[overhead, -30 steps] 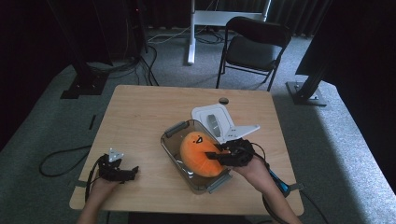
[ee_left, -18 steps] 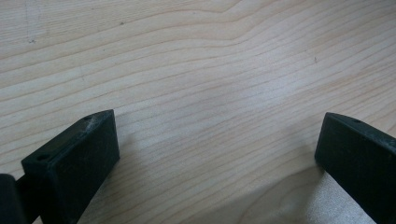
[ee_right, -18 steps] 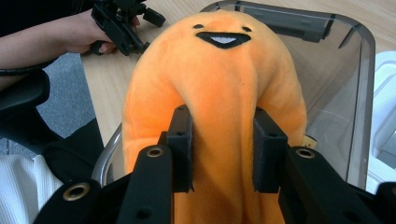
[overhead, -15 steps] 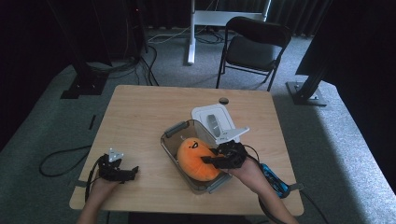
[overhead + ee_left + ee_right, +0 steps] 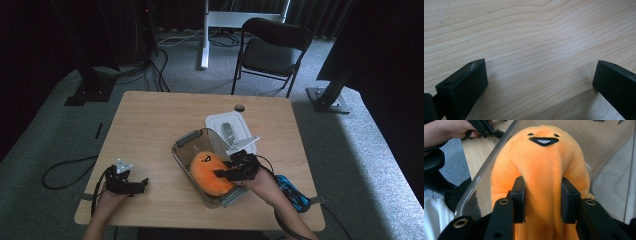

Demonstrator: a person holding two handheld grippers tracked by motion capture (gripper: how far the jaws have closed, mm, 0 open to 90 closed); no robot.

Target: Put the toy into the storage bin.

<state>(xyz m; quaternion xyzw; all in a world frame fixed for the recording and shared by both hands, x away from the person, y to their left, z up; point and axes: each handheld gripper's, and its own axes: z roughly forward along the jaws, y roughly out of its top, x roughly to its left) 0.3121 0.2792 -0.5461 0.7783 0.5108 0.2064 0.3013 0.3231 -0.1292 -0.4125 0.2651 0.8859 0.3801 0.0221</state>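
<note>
Orange plush toy (image 5: pixel 541 170) lay in a clear bin (image 5: pixel 186 145), pinched by the right tool (image 5: pixel 543 200), its jaws just easing apart. Left tool (image 5: pixel 541 82) rested open on the counter (image 5: pixel 150 130).

Worktop (image 5: pixel 150 125): I am resting my left gripper (image 5: pixel 131 184) on it near the front edge, well apart from the rest. Clear container (image 5: pixel 187 142), mid-worktop: orange plush toy (image 5: pixel 210 172) lying inside, my right gripper (image 5: pixel 231 172) reaching onto it. White lid (image 5: pixel 220 122): lying just behind the container.
</note>
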